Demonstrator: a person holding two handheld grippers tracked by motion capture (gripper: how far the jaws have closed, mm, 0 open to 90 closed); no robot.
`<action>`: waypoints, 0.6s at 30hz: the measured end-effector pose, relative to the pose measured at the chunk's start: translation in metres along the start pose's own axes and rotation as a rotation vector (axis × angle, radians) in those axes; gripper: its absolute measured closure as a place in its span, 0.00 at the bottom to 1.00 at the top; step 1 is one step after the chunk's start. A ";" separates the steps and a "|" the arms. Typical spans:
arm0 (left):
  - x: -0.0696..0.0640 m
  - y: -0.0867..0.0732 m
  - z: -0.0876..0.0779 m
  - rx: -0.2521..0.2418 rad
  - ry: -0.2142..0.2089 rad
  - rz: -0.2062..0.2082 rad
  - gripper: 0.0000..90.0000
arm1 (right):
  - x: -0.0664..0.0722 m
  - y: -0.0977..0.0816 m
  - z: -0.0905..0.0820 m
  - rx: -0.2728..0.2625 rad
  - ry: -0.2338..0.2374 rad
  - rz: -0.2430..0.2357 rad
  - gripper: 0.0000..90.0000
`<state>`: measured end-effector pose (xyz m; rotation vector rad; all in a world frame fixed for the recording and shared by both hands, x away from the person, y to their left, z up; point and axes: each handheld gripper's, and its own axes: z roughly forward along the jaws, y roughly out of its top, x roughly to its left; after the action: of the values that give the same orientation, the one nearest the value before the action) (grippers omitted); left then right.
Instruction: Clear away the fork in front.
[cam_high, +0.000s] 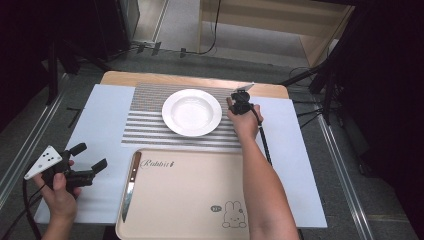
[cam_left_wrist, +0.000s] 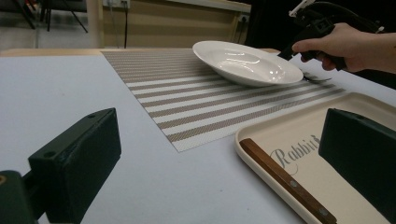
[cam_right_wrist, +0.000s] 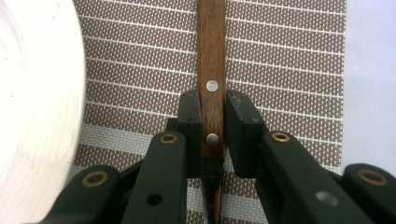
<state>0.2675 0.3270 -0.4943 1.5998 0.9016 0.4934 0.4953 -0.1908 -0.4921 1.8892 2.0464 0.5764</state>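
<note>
A person stands at a counter (cam_high: 105, 115) laying a place setting; each hand holds a set of black tongs. The right tongs (cam_right_wrist: 212, 126) are clamped on the wooden handle of a fork (cam_right_wrist: 211, 60), both pads pressing its sides just where two metal rivets show; the fork lies flat on the brown-and-white striped placemat (cam_high: 145, 125), just to the right of the white soup plate (cam_high: 192, 112), its handle parallel to the plate's edge, which looks like the usual spot for cutlery beside a dish. From the left tongs' camera the fork's metal tines (cam_left_wrist: 317, 80) peek out beyond the plate's rim, close to the mat. The left tongs (cam_high: 82, 160) hover open and empty above the counter's near left side, jaws wide apart, apparently waiting. Just beside them a beige serving tray (cam_high: 200, 200) with a rabbit drawing carries a wooden-handled knife (cam_high: 130, 185) along its left edge, probably the next piece to be set.
</note>
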 end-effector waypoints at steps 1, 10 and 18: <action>0.000 0.000 0.000 0.000 -0.001 0.001 0.00 | 0.000 0.000 0.000 0.000 0.001 0.001 0.85; 0.000 0.000 0.000 0.001 0.000 0.006 0.00 | -0.008 -0.007 -0.009 -0.065 0.063 0.030 0.85; -0.003 0.001 0.000 0.006 0.014 0.035 0.00 | -0.020 -0.016 -0.024 -0.140 0.129 0.040 0.85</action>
<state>0.2658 0.3242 -0.4928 1.6221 0.8873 0.5273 0.4721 -0.2136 -0.4795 1.8596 1.9911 0.8490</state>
